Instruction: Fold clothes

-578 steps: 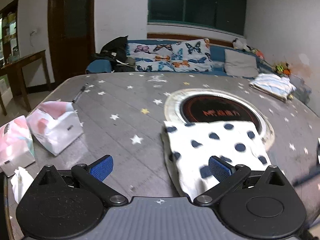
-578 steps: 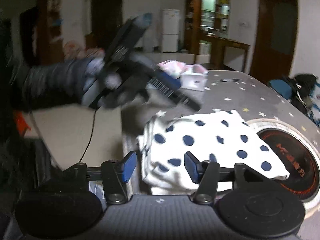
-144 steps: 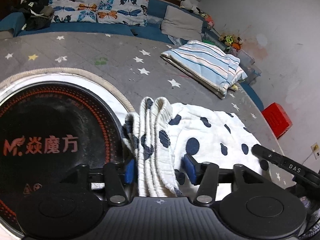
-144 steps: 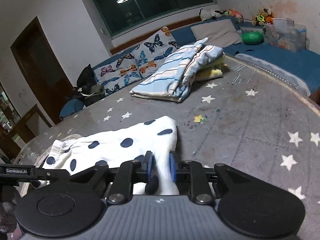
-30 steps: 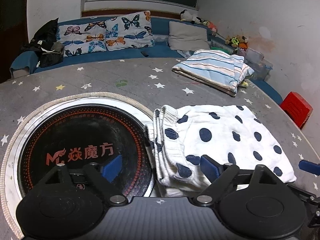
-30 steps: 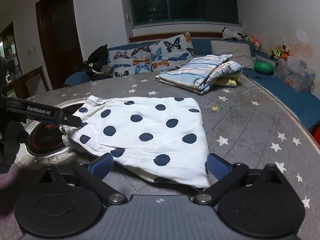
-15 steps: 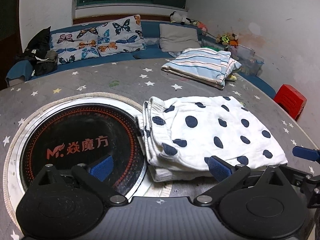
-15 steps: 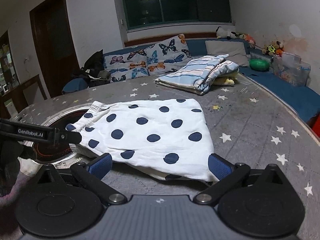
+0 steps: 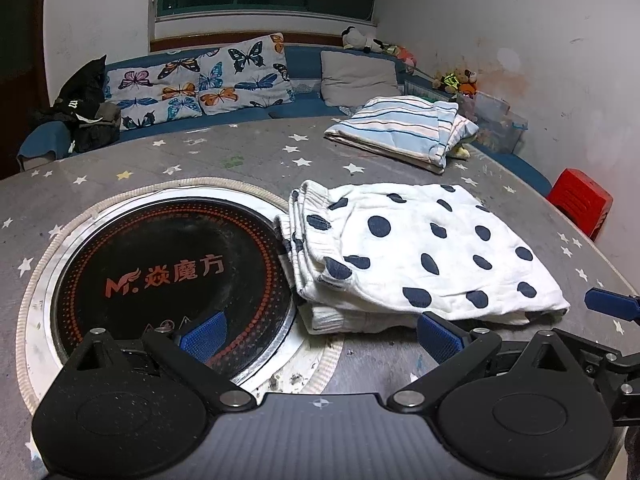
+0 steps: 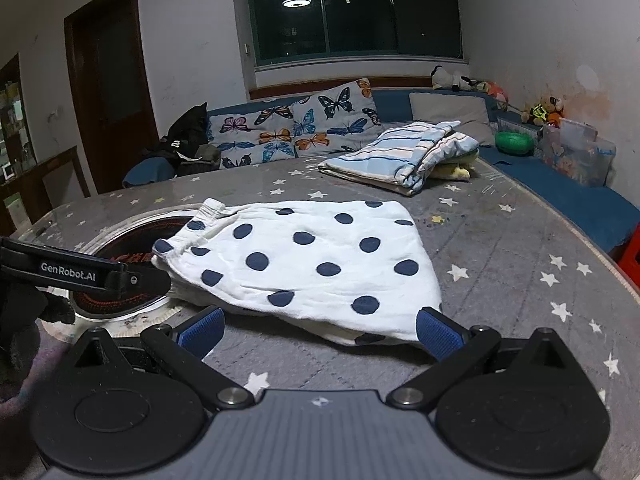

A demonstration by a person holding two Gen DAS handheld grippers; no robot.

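A white garment with dark blue polka dots [image 9: 412,256] lies folded flat on the grey star-patterned table [image 9: 240,160], its waistband edge touching the round black cooktop [image 9: 168,268]. It also shows in the right wrist view [image 10: 312,264]. My left gripper [image 9: 320,334] is open and empty, held just short of the garment's near edge. My right gripper [image 10: 320,330] is open and empty, near the garment's other near edge. The left gripper's finger [image 10: 80,270] shows at the left of the right wrist view.
A folded blue-striped cloth [image 9: 400,128] lies at the table's far right, also in the right wrist view [image 10: 404,156]. A blue sofa with butterfly cushions [image 9: 200,80] runs behind the table. A red stool [image 9: 580,200] stands beyond the right edge.
Both grippers have drawn back a little from the folded garment and stay open. The garment lies still.
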